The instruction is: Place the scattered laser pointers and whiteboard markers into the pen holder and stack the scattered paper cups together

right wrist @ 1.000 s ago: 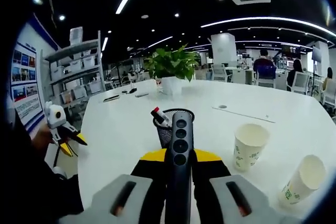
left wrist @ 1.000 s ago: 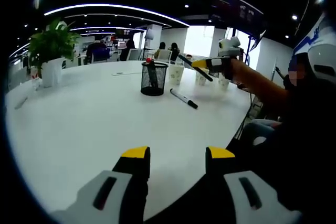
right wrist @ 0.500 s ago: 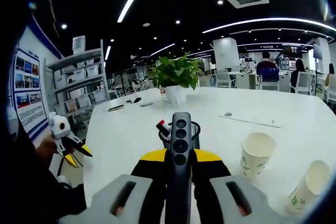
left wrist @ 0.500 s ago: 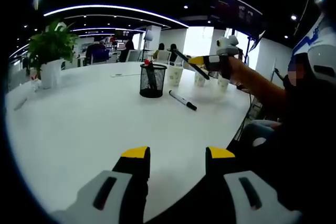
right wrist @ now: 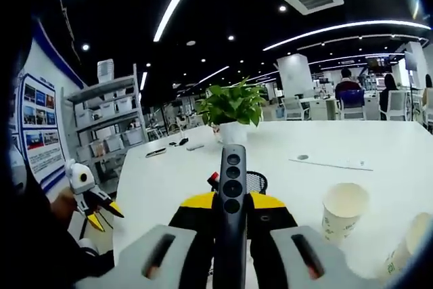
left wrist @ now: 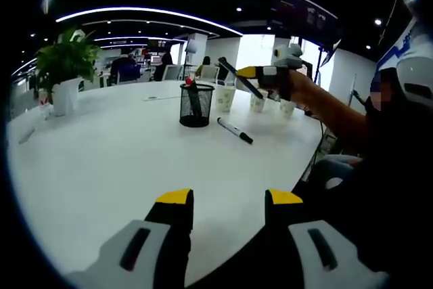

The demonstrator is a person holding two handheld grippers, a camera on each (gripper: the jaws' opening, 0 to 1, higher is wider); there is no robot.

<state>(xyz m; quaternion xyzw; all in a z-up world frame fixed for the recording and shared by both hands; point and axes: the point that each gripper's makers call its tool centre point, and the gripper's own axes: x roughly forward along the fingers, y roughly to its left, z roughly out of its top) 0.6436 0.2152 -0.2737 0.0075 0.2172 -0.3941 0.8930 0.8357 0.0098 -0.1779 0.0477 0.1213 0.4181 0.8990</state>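
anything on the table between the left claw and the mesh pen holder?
Nothing: in the left gripper view, bare white table runs from the left claw to the pen holder; the black marker lies off to its right.

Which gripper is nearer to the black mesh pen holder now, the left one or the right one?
Right. The right gripper, shut on the laser pointer, is raised close to the pen holder. The left gripper, open, is low at the table's near edge, far from it.

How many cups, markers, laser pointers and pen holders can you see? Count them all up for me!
Pen holder: 1
Paper cups: 3
Whiteboard markers: 2, one lying loose, one standing in the holder
Laser pointer: 1, held by the right gripper
Total: 7
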